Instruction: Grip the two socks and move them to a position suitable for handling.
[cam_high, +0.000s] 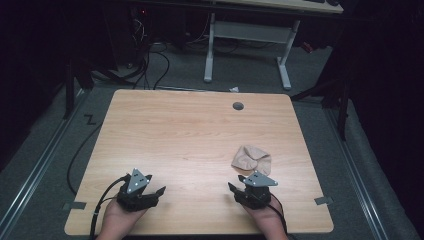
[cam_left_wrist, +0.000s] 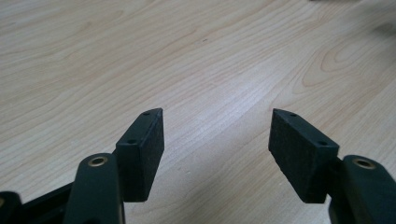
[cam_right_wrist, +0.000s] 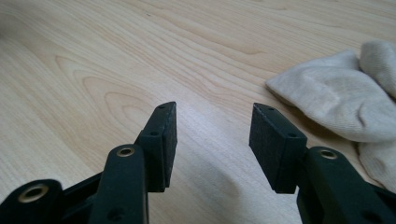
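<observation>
Your right gripper (cam_high: 248, 188) sat just short of the crumpled beige cloth (cam_high: 251, 159), jaws wide and empty; the cloth lay ahead and slightly right on the bench (cam_high: 190, 140). Your left gripper (cam_high: 146, 191) (equally wide, empty) was well apart from it.

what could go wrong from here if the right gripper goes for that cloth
The crumpled cloth lies off to one side of the open right gripper, not between its jaws, so a straight close would likely catch nothing. It is bunched in soft folds, so a pinch may lift only one layer. The left gripper sits open and far off, too far to help steady it.
</observation>
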